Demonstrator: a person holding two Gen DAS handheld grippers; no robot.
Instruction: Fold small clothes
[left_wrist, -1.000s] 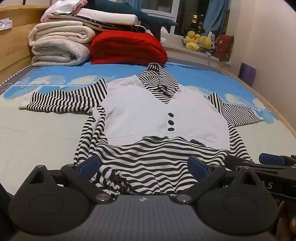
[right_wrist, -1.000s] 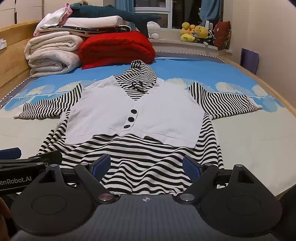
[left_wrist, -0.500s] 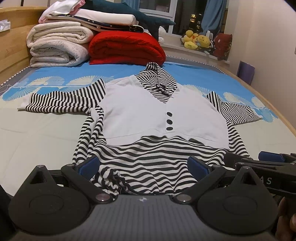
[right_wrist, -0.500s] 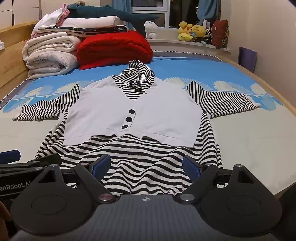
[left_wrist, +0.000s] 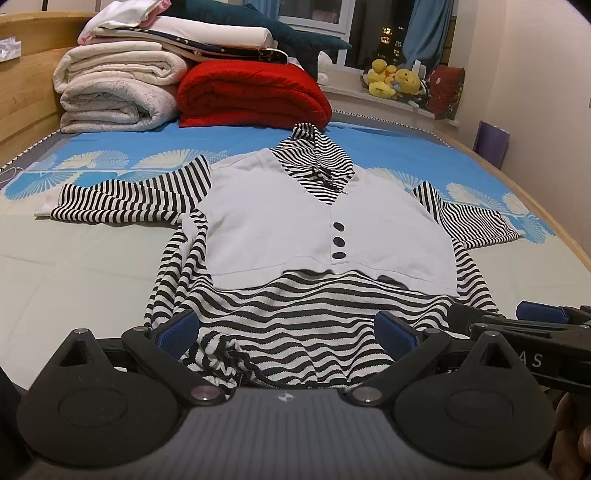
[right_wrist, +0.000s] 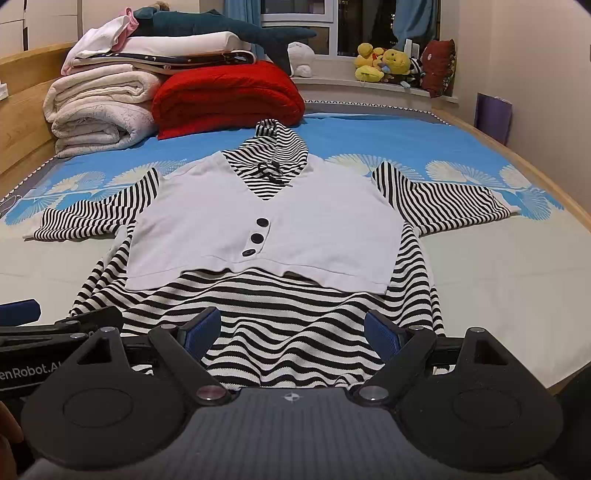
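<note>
Ribbed striped dress (left_wrist: 295, 325), smooth white vest panel (left_wrist: 295, 229)

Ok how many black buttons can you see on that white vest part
3, in a short column near the white panel's lower centre: top button, middle button, bottom button. None appear hidden.

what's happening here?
A person holds two grippers at the near hem of a striped hooded top spread flat on the bed, sleeves out. The left gripper and right gripper are both open, holding nothing. No fold made yet.
</note>
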